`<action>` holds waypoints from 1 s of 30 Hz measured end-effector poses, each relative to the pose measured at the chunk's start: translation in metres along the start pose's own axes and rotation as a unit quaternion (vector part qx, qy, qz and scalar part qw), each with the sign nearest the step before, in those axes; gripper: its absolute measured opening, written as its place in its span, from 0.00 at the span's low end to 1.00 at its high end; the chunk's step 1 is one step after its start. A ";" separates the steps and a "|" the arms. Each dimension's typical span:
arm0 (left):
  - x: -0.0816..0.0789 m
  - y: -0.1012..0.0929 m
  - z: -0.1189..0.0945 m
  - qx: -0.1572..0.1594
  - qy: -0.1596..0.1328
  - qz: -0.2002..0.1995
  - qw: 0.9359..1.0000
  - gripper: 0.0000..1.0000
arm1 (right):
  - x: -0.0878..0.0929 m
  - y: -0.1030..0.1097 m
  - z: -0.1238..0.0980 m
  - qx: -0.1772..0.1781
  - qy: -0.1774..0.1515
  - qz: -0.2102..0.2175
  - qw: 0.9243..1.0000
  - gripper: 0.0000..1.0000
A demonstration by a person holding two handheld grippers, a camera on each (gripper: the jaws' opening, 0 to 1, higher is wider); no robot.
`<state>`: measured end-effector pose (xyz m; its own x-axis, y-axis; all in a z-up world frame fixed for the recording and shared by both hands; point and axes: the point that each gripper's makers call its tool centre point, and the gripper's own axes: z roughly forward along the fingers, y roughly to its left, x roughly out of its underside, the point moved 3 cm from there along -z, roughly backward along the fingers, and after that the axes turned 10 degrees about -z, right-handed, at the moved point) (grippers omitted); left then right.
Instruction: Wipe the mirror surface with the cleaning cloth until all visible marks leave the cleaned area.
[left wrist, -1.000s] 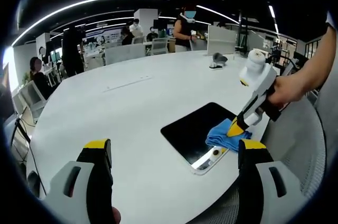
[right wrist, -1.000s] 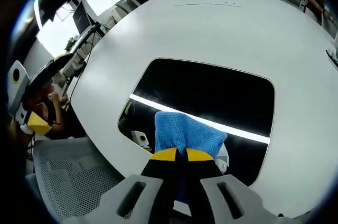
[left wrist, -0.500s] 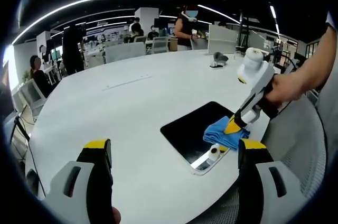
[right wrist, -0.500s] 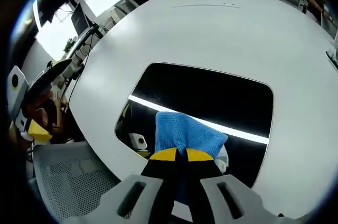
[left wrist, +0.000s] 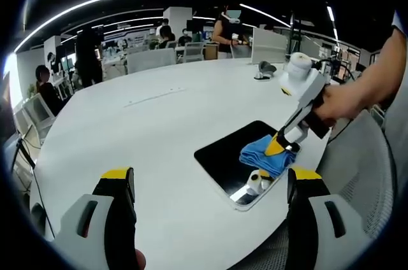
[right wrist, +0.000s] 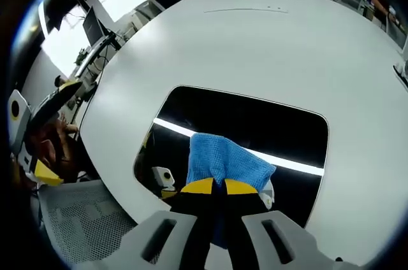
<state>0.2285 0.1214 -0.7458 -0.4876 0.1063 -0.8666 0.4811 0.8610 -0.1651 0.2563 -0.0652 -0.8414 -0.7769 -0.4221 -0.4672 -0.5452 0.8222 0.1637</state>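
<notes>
Since a second ago our cleaning cloth (right wrist: 224,163) has slid a little further in from the mirror's near edge. Blue, bunched, it sits pressed on the dark mirror (right wrist: 255,123), which lies flat on the white round table (right wrist: 268,41). Right gripper (right wrist: 213,186) is clamped tight on the cloth's near fold. We judge the cloth soft and light, best pinched at that fold; the mirror looks stiff, slick, fragile. Left gripper (left wrist: 210,184) hangs above the table, jaws spread wide, holding nothing.
</notes>
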 end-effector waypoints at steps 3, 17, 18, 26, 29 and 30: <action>0.001 0.003 0.000 -0.002 0.000 -0.005 1.000 0.99 | -0.005 -0.003 0.002 0.002 0.000 0.000 1.000 0.00; 0.008 0.002 0.000 0.005 0.011 -0.016 1.000 0.99 | -0.022 -0.017 0.011 0.006 0.000 -0.002 1.000 0.00; 0.008 0.003 0.000 0.005 0.010 -0.021 1.000 0.99 | -0.024 -0.018 0.011 0.006 -0.001 0.000 1.000 0.00; 0.008 0.005 -0.006 0.003 -0.001 -0.037 0.999 0.99 | -0.042 -0.033 0.018 0.008 -0.004 0.012 1.000 0.00; 0.010 0.007 -0.007 0.000 0.001 -0.042 0.999 0.99 | -0.046 -0.036 0.020 0.005 -0.004 0.015 1.000 0.00; 0.011 0.007 -0.007 -0.001 0.002 -0.043 0.999 0.99 | -0.048 -0.037 0.020 0.003 -0.004 0.018 1.000 0.00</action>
<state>0.2210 0.1321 -0.7529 -0.5299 0.0330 -0.8474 0.4362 0.8676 -0.2389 0.3200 -0.0680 -0.8428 -0.7934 -0.3884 -0.4686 -0.5145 0.8393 0.1755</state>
